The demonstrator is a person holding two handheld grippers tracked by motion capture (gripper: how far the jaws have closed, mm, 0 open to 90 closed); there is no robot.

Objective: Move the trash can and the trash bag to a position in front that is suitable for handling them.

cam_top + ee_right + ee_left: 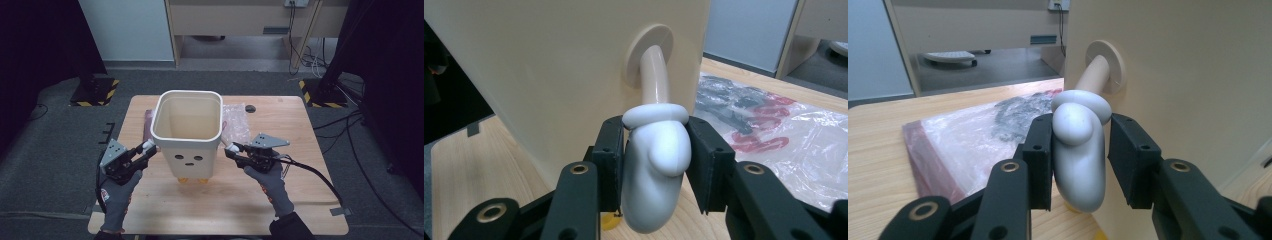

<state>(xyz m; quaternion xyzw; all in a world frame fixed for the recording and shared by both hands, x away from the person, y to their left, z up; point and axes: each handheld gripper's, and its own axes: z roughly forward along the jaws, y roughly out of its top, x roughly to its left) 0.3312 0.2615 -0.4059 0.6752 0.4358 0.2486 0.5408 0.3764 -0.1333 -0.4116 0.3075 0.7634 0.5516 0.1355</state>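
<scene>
A cream bin (187, 145) with a small face and orange feet stands upright at the middle of the wooden table (300, 200). A thin cream arm ending in a white mitten hand sticks out of each side wall. My left gripper (149, 146) is at the bin's left side, shut on the left mitten (1078, 160), which hangs between its pads. On the bin's right side, my right gripper (231, 149) is shut on the right mitten (655, 175), with both pads against it.
A clear plastic bag (235, 122) with dark and red contents lies behind the bin on the right. A dark red-edged bag (148, 125) lies behind it on the left. Black stands and cables are on the floor beyond the table.
</scene>
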